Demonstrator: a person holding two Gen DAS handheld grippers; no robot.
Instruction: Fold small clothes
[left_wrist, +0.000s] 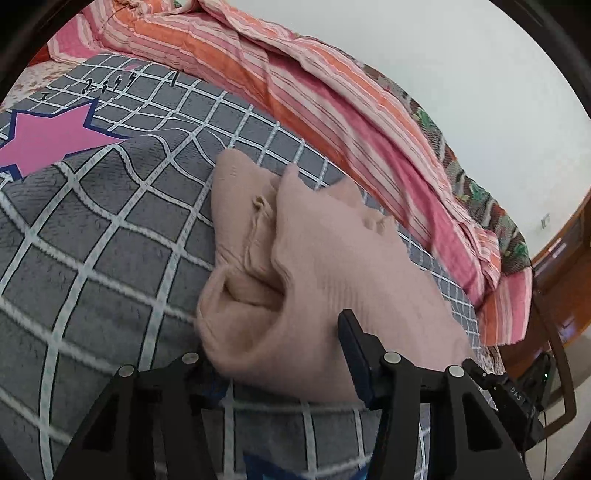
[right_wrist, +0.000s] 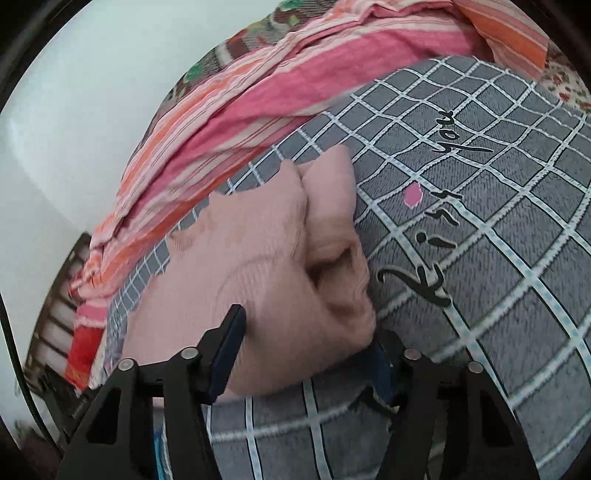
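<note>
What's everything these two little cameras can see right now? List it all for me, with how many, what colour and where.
knit garment: one, pale pink-beige, bunched on the blanket, its near edge between both pairs of fingers.
blanket: one, grey with a white grid, a pink star and black lettering, spread under the garment.
striped bedding: one heap, pink, orange and white, along the far edge of the blanket.
patterned cloth: one, brown and green, behind the striped bedding.
wall: white, at the back.
wooden furniture: brown, at the right edge of the left camera's view.
left gripper: one, black, closed on the garment's edge.
right gripper: one, black, closed on the garment's edge.
</note>
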